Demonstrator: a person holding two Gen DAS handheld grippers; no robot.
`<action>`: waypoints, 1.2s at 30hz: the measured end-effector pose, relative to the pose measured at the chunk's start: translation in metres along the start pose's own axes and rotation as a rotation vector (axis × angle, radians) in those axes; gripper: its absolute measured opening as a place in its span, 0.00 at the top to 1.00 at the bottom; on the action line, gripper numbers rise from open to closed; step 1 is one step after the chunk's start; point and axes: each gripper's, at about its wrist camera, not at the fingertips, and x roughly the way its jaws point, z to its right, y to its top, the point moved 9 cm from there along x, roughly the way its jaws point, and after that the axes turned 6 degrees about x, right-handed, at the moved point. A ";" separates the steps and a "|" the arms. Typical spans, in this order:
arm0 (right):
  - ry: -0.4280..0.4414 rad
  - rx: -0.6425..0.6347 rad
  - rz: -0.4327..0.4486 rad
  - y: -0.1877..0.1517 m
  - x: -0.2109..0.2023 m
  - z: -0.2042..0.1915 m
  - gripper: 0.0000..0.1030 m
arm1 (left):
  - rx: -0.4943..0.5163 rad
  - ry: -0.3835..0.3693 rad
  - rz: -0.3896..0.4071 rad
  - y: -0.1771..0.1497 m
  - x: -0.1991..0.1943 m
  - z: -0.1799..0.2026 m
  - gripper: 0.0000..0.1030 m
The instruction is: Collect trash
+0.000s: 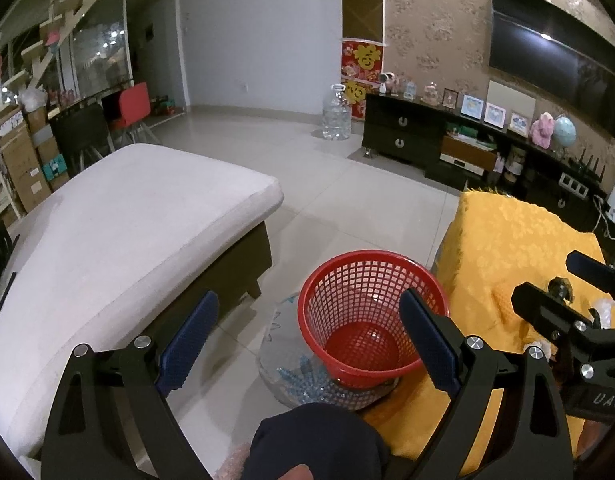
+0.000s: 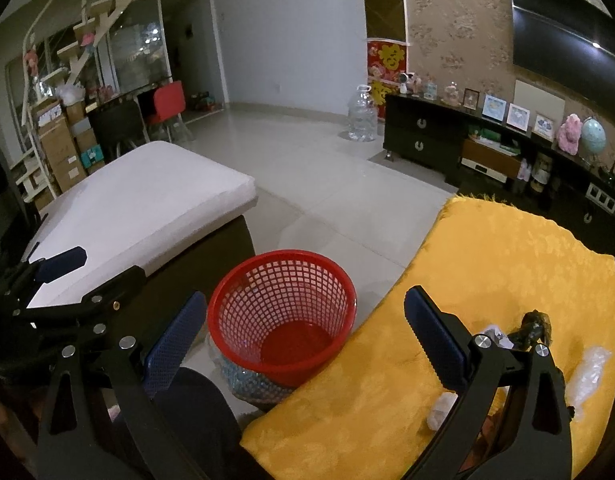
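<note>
Right wrist view: nearest the lens, the right gripper [image 2: 305,332] was held with its jaws spread wide and nothing between them. Just past its right finger, several scraps of trash lay on a yellow cloth [image 2: 507,264] covering a table: a dark crumpled lump [image 2: 534,328], a clear plastic wrapper [image 2: 595,368] to its right, and a pale scrap [image 2: 441,410] nearer the camera. A red mesh basket [image 2: 281,316] stood on the floor just left of the cloth's edge, upright and seemingly empty; it sat on or against a clear patterned object that could not be identified. At the near left edge, the left gripper [image 2: 63,276] was partly visible.

In the left wrist view, the left gripper [image 1: 309,344] was also spread open and empty, aimed over the basket [image 1: 371,312]. A dark sleeve [image 1: 315,440] filled the bottom edge.

Farther off, a white cushion [image 2: 147,208] lay to the left, with a tiled floor beyond it. A dark cabinet [image 2: 423,136] holding framed pictures ran along the far right wall, and a water jug [image 2: 362,114] stood beside it.

No trash had been grasped, so the collecting looked to be at its start. The next move would likely call for lowering the right gripper over the dark lump, closing on it, then carrying it left to the basket.
</note>
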 end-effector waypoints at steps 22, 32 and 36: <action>0.003 0.037 -0.014 -0.002 0.010 0.013 0.06 | 0.020 0.006 -0.027 0.001 0.007 0.005 0.14; 0.000 0.058 -0.008 -0.003 0.009 0.022 0.06 | 0.028 0.004 -0.030 0.001 0.008 0.006 0.14; -0.002 0.064 -0.007 -0.003 0.008 0.024 0.06 | 0.031 0.004 -0.030 0.001 0.009 0.007 0.14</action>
